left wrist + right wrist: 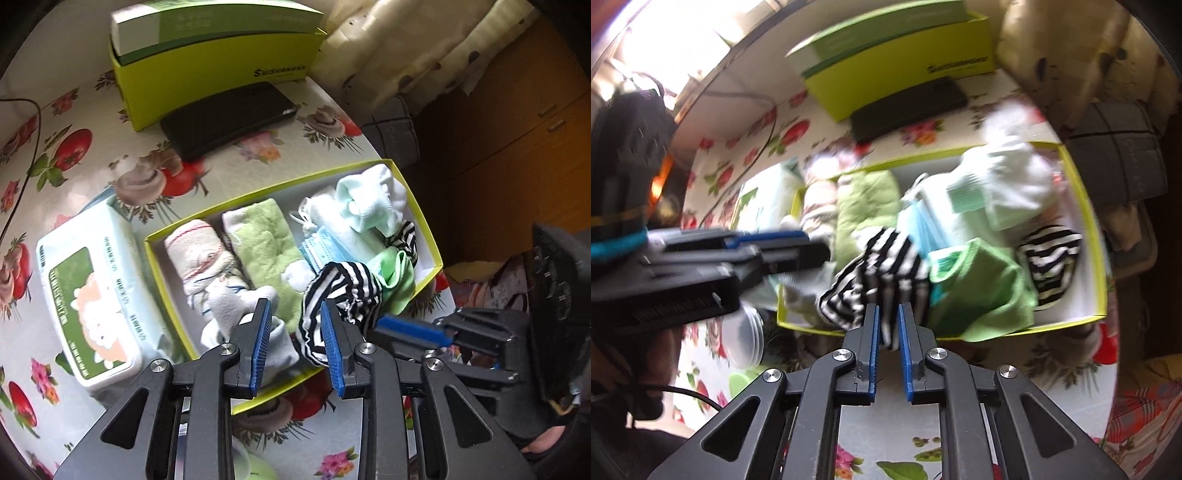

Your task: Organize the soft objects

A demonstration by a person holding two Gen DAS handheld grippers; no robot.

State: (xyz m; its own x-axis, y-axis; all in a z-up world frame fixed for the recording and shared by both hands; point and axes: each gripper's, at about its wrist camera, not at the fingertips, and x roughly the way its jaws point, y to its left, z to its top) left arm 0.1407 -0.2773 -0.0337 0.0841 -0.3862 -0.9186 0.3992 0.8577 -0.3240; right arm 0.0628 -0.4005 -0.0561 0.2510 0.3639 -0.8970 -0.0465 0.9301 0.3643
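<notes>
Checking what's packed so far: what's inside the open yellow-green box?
The box holds a pinkish rolled cloth, a green towel, a blue mask, a pale mint sock, a green cloth and striped socks. Anything beneath them is covered.

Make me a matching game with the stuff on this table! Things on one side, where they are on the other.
Things:
1. striped sock
2. wipes pack
3. black phone
4. blue mask

Places:
A. on the table, leaning on the tall green box
B. inside the yellow box, under other cloths
C. between the right gripper pads
D. on the table, left of the yellow box

Pairs: 1-C, 2-D, 3-A, 4-B
</notes>
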